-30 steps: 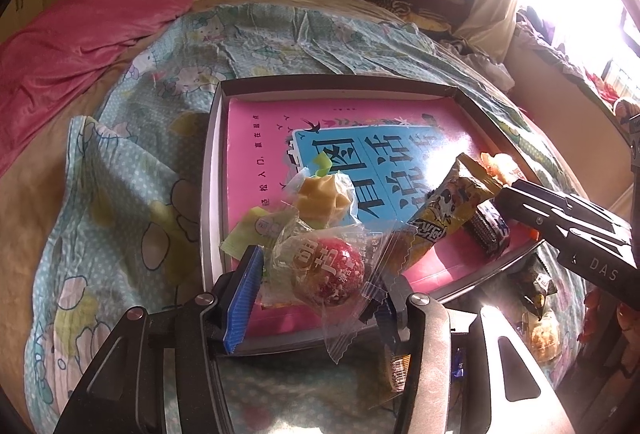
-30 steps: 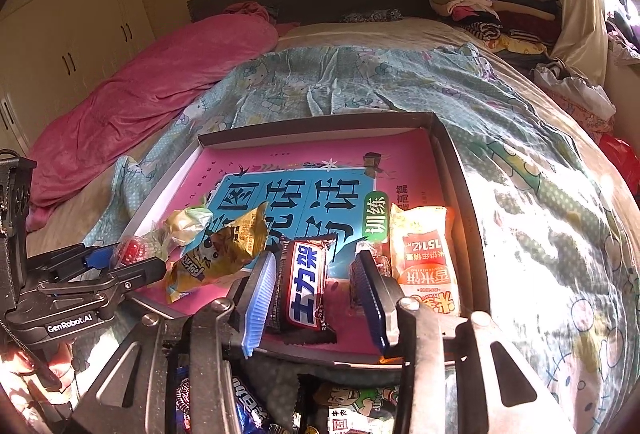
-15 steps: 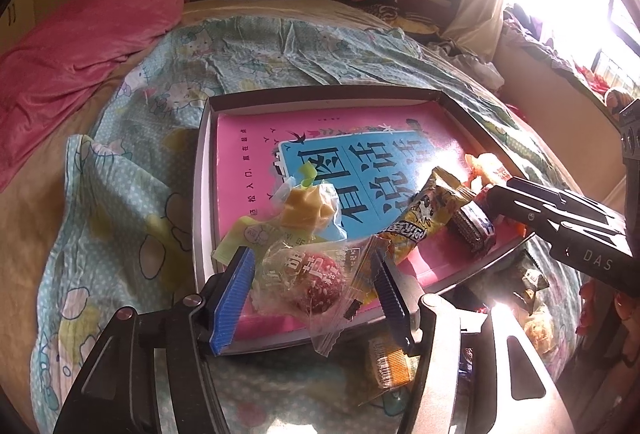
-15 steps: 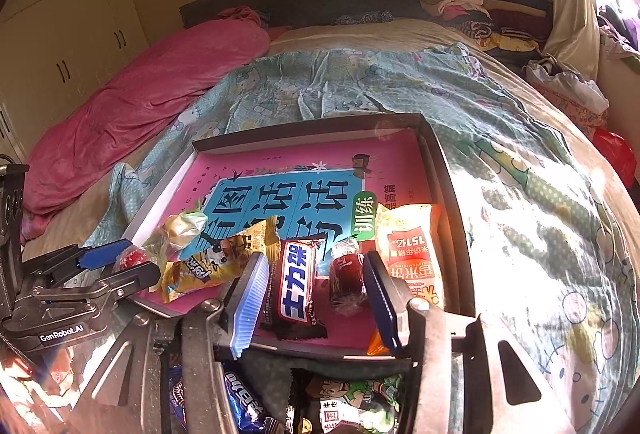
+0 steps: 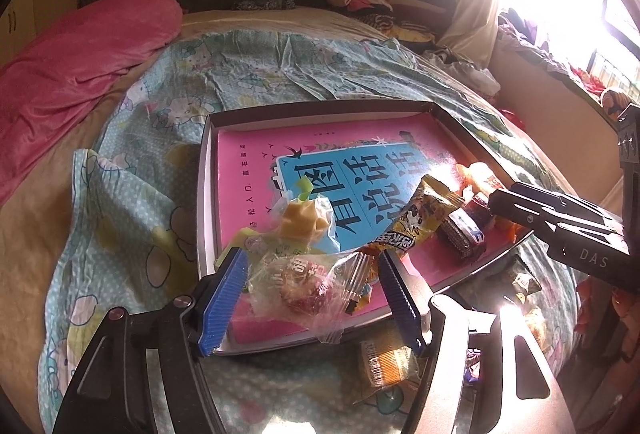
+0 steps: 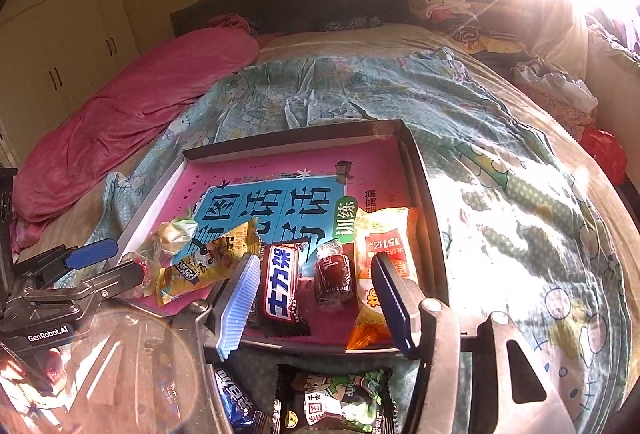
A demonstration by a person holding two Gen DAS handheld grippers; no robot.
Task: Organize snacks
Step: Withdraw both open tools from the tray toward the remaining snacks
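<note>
A shallow dark-rimmed tray [image 5: 204,194] [image 6: 424,194] holding a pink book lies on the bed. My left gripper [image 5: 314,294] is opening. A clear-wrapped red snack [image 5: 308,286] lies in the tray's near corner between its blue pads, which do not press on it. My right gripper [image 6: 316,304] is opening too. Between its pads rest a black chocolate bar [image 6: 280,286] and a dark red candy [image 6: 332,274], both untouched. A yellow packet [image 5: 416,218] [image 6: 208,258], a pale yellow candy [image 5: 304,222] and an orange-white packet [image 6: 384,246] also lie in the tray.
Loose snacks lie on the bedspread in front of the tray: an orange-striped packet [image 5: 384,358], a green-black packet [image 6: 340,402] and a blue one [image 6: 236,402]. A pink blanket [image 5: 80,66] covers the bed's left side. Clothes are piled at the far right.
Both grippers' jaws have spread wider. The red snack has settled from the left pads onto the tray. The right pads have come off the black bar.
</note>
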